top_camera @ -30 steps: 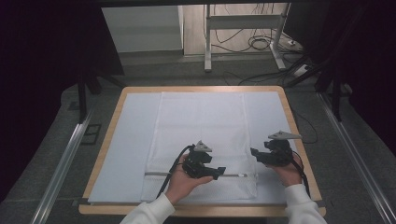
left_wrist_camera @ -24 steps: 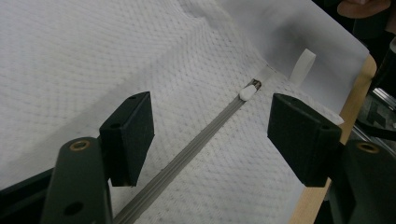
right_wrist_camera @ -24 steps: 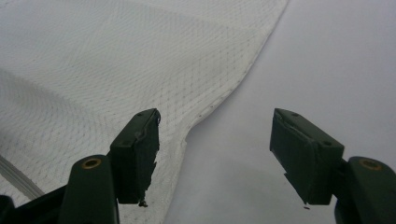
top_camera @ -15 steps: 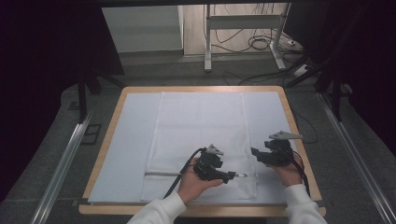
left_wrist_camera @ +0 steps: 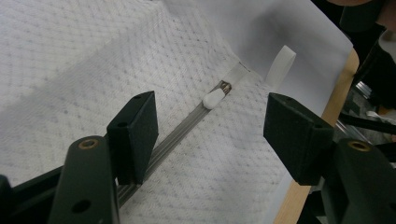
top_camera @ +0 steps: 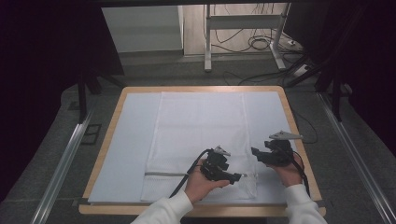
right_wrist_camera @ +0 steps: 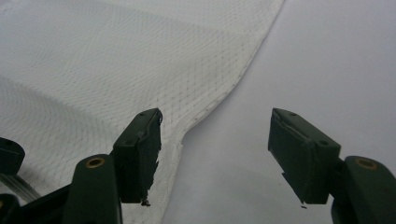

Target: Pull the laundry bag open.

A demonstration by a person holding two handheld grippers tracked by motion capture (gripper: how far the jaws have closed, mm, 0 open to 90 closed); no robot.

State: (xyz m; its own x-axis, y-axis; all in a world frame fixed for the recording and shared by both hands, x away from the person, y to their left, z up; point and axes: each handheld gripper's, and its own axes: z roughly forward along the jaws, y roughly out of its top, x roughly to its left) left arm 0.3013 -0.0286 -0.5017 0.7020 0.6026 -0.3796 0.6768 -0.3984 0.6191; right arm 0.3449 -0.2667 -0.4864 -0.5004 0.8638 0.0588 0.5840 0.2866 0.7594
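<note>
Zipper pull [left_wrist_camera: 214, 98] sits near the mesh bag's [top_camera: 201, 126] end; I judge closing almost done. Left gripper [left_wrist_camera: 210, 135] jaws, just narrowing, straddle the zipper track empty; right gripper [right_wrist_camera: 215, 154] jaws are spread.

Lab/recording rig: dark-curtained bay, floor rails [top_camera: 63, 161], loose cables [top_camera: 261, 44], wood-edged table [top_camera: 299, 135].

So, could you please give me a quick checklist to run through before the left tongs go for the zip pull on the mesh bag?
1. Left tongs open, nothing between them, though they have just been closing a little: ok.
2. Zip pull in sight ahead of the left tongs, not yet reached: ok.
3. Zip runs straight, uncovered: ok.
4. Mesh bag lies flat on the table: ok.
5. Right tongs open over the bag's edge, holding nothing: ok.
6. Bag pinned against sliding: not ok.
</note>
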